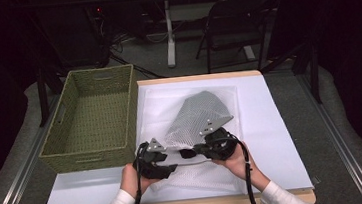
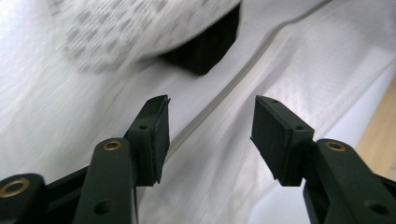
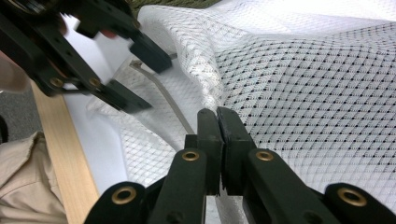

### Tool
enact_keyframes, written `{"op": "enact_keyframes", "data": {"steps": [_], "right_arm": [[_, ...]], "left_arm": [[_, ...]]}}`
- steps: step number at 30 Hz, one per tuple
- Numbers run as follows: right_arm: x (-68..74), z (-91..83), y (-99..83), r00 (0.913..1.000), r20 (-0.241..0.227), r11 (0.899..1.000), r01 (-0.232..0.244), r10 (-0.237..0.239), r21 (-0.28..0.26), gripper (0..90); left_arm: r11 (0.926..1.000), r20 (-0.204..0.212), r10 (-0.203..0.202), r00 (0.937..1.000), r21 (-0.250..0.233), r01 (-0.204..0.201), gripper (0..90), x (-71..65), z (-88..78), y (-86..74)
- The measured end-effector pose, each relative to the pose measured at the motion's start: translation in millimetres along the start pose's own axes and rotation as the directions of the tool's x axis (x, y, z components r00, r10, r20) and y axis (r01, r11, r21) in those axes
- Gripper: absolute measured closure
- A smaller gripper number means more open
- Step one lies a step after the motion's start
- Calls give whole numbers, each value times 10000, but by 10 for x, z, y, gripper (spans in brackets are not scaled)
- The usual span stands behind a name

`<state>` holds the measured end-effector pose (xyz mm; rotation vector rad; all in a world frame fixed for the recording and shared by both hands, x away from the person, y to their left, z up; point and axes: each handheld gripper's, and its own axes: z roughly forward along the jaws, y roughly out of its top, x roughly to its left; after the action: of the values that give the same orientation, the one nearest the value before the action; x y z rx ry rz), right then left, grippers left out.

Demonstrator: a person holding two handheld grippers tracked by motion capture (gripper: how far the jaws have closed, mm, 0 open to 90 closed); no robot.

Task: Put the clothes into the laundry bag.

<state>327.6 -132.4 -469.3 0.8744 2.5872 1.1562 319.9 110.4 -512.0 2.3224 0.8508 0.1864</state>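
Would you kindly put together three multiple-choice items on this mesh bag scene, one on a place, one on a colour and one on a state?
1. Where does the woven basket stand relative to the mesh bag?
A. at its left
B. at its right
C. on top of it

2. What colour is the basket?
A. red
B. olive green
C. blue

3. How do the jaws of the left gripper stand?
A. clamped on the basket
B. shut on the bag
C. open

Answers:
1 A, it sits at the table's left edge in the high view.
2 B, its weave is green.
3 C, a clear gap shows between the pads, nothing pressed.
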Motion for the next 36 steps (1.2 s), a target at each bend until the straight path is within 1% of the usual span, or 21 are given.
{"op": "enact_keyframes", "data": {"steps": [2,3,5,8,9,11,12,13,16,17,18,21,23,24,26,27,29,32,33,35,36], "right_arm": [[-4,4,2,10000,6,10000,81,-81,2,890],[-1,6,3,10000,12,10000,64,-64,18,890],[16,5,6,9999,36,9999,139,-139,45,890],[30,-7,4,9999,33,9998,161,-161,65,889],[22,-15,-5,10000,15,9999,95,-96,69,889],[23,-17,-9,10000,30,9999,70,-70,94,889],[20,-8,-11,10000,31,9999,84,-84,137,889],[20,-8,-11,10000,31,9999,84,-84,137,889],[26,20,-17,10000,2,9996,84,-84,269,889],[37,38,-28,9999,-24,9993,125,-124,358,888],[37,38,-28,9999,-24,9993,125,-124,358,888],[30,39,-39,9999,-102,9993,60,-56,380,887],[28,38,-41,10000,-88,9992,47,-43,394,887],[10,44,-47,9999,-70,9990,115,-112,435,888],[8,48,-51,10000,-64,9988,59,-56,484,888],[9,51,-60,10000,-40,9987,66,-64,497,888],[13,48,-61,10000,-47,9987,34,-31,517,888],[19,24,-62,10000,-23,9988,75,-74,493,888],[17,18,-67,10000,-42,9987,30,-27,500,888],[6,13,-74,10000,-51,9985,25,-23,546,887],[1,14,-78,10000,-61,9985,6,-2,549,888]], "left_arm": [[9990,92,-433,9990,-104,434,423,47,-62,-45],[9986,-43,-513,9987,-148,512,414,69,-111,-63],[9981,-265,-551,9981,-285,544,383,99,-185,-83],[9987,-962,-509,9941,-105,501,372,160,-283,-147],[9983,-1016,-589,9931,-66,586,365,174,-287,-172],[9972,-971,-607,9934,374,646,365,203,-258,-231],[9942,-798,-575,9952,862,644,366,203,-182,-273],[9942,-798,-575,9952,862,644,367,203,-182,-273],[9866,-648,-312,9974,1581,411,378,169,-64,-291],[9817,-723,-219,9971,1871,351,441,160,-35,-291],[9802,-767,-164,9969,1956,312,441,160,-23,-292],[9822,-794,14,9968,1875,135,629,184,-23,-296],[9814,-745,129,9971,1918,16,654,200,-23,-307],[9803,-766,233,9968,1972,-77,731,204,-24,-312],[9806,-850,351,9958,1954,-179,755,201,-31,-323],[9801,-850,379,9957,1976,-205,814,200,-49,-326],[9816,-867,440,9953,1891,-269,833,205,-71,-325],[9865,-460,179,9988,1636,-102,860,234,-139,-314],[9873,-577,197,9981,1586,-103,861,230,-154,-318],[9863,-461,172,9988,1645,-94,860,243,-180,-337],[9865,-571,179,9982,1634,-84,860,237,-187,-351]]}}
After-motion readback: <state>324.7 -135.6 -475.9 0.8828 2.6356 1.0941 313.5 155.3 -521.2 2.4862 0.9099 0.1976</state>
